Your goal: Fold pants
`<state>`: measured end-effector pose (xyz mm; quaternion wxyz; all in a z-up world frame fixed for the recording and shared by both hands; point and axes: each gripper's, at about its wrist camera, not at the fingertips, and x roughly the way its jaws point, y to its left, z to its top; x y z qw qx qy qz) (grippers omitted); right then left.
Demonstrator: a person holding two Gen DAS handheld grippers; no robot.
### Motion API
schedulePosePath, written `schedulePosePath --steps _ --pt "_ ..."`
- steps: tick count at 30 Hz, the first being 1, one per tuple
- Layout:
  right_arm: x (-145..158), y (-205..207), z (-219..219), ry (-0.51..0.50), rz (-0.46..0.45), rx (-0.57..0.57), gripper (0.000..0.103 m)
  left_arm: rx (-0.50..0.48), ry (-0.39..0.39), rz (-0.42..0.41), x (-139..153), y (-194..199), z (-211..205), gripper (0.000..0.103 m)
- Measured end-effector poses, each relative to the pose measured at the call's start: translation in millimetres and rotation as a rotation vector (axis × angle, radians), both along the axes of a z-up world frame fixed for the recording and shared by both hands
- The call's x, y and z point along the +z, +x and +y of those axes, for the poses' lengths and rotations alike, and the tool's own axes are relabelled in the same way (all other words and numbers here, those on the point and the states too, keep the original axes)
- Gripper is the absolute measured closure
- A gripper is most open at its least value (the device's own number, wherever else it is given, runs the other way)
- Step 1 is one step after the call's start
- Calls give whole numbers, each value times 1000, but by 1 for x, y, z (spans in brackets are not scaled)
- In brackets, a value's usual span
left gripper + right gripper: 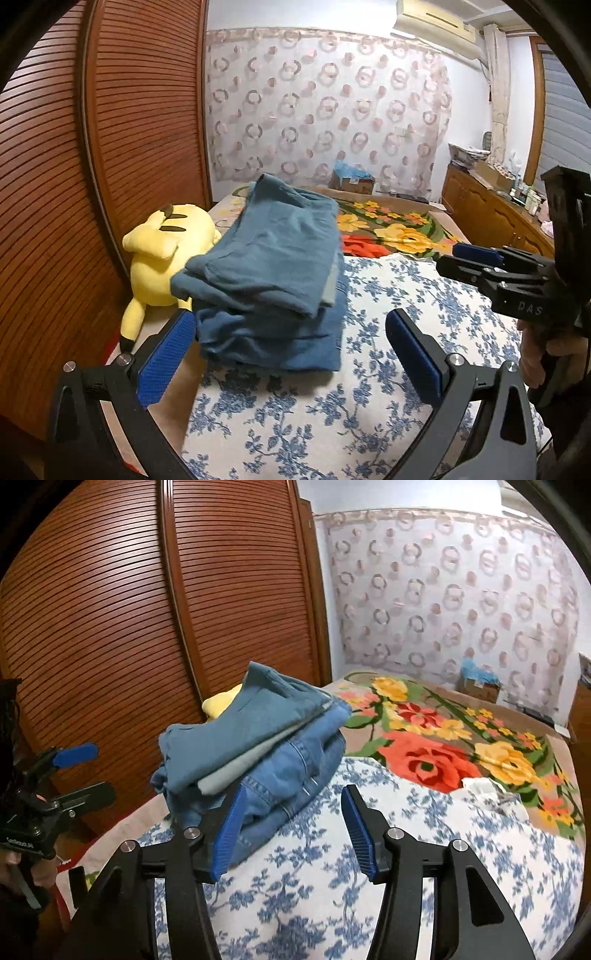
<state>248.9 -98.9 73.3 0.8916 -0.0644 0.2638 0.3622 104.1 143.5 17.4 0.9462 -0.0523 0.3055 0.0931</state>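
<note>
Left wrist: right gripper [466, 254] body reads "DAS"; folded pants [269, 273] unheld.

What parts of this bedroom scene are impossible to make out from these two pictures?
- Yellow plush toy: its lower right is covered by the folded pants in the left wrist view; only a sliver shows in the right wrist view.
- Pile underside: hidden against the blue floral cover, both views.
- Items on the wooden cabinet: too small, left wrist view.
- Cardboard box contents: too distant, both views.
- Person: only hands show at frame edges.
</note>
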Motion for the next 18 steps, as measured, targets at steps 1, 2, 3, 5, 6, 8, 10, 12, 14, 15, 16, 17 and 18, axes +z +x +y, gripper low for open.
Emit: schedulePosePath --steps 1,2,3,5,6,8,10,12,14,15,16,17,18 --pt "0 -5 -4 0 -2 -8 45 -5 0 1 0 -1 -2 0" --pt "0 -10 -7 0 -5 -19 42 -11 0 2 -1 -1 -4 0" --pt "1 -15 -11 -1 -7 -30 39 -19 0 4 -2 -2 -7 0" --pt "1 -23 -17 6 -5 -44 34 -33 1 8 -3 -3 -13 0" --pt "1 -27 -21 9 -4 -57 31 -39 2 10 -4 -4 -16 0" --pt "1 -36 -26 17 -7 -81 23 -53 1 9 -5 -6 -22 0" --pt "1 -44 -32 18 -9 -101 17 -69 1 9 -6 -7 -28 0" --pt "1 -52 -37 13 -16 -131 15 -84 4 10 -6 -9 -35 0" --pt "0 -58 -41 9 -17 -150 15 -97 0 10 -7 -11 -40 0" --pt "-1 -62 -43 7 -13 -161 15 -103 -2 10 -8 -11 -43 0" --pt "-1 -65 -44 4 -11 -169 15 -109 -3 10 -9 -12 -46 0" --pt "-3 -69 -48 1 -10 -182 15 -118 -3 10 -10 -13 -50 0" --pt "-4 -73 -51 4 -10 -195 15 -123 -4 12 -10 -12 -52 0"
